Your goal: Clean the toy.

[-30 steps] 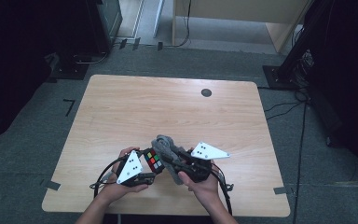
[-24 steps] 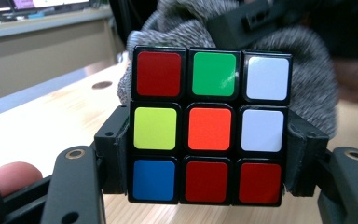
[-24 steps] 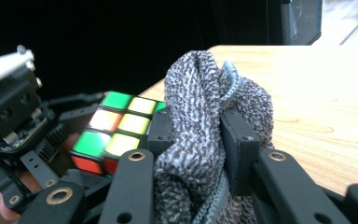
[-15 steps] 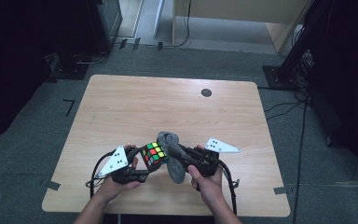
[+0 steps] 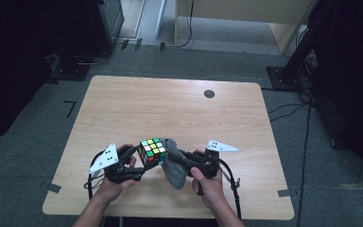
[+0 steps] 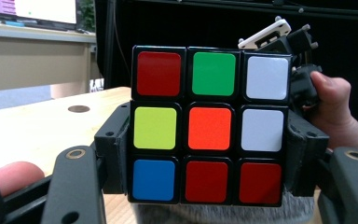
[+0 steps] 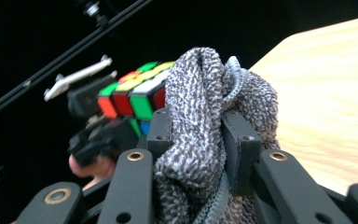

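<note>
You are lifting the cube (image 5: 152,150), clamped in your left fingers (image 6: 116,154), off the counter (image 5: 179,109); right fingers (image 7: 235,149) are pinching the grey cloth (image 5: 174,163) beside it, ready for wiping.

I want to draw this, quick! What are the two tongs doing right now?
Left tongs: closed on the puzzle cube, gripping its sides.
Right tongs: closed on the grey knitted cloth, bunched between the jaws.
</note>
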`<state>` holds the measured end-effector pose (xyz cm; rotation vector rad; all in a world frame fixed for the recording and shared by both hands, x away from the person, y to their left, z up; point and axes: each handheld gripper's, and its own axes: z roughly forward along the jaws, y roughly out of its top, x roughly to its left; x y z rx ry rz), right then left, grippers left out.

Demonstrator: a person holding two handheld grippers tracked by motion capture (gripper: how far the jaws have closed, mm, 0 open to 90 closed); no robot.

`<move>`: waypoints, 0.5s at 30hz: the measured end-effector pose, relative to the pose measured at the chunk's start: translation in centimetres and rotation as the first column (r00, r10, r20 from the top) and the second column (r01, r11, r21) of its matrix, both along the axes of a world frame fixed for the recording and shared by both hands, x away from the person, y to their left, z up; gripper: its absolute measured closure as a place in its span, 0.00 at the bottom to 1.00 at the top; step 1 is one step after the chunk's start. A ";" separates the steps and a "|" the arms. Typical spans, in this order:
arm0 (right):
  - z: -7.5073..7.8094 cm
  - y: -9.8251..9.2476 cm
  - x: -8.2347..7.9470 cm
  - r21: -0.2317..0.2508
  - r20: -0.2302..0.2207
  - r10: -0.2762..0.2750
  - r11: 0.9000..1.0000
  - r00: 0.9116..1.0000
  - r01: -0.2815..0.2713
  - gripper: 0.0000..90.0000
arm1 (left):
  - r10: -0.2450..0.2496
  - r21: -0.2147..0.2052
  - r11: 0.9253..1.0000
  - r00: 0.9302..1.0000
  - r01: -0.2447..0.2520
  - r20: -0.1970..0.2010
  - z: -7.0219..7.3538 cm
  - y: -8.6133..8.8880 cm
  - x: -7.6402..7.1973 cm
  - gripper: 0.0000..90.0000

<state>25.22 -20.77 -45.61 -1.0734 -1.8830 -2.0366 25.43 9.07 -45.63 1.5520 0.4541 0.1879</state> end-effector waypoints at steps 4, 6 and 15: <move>-0.5 0.5 0.2 -0.025 -0.017 0.045 0.999 0.999 -0.046 0.76 | -0.003 -0.029 1.000 1.000 0.003 -0.016 0.1 0.3 0.2 0.37; -0.6 0.6 0.2 -0.041 -0.019 0.054 0.998 0.998 -0.055 0.76 | 0.000 -0.027 1.000 1.000 -0.001 -0.018 0.1 0.3 0.2 0.37; 0.7 -0.2 -0.5 0.009 0.085 0.006 1.000 0.996 -0.007 0.74 | -0.004 -0.011 1.000 0.999 0.003 -0.033 -0.1 0.2 0.3 0.37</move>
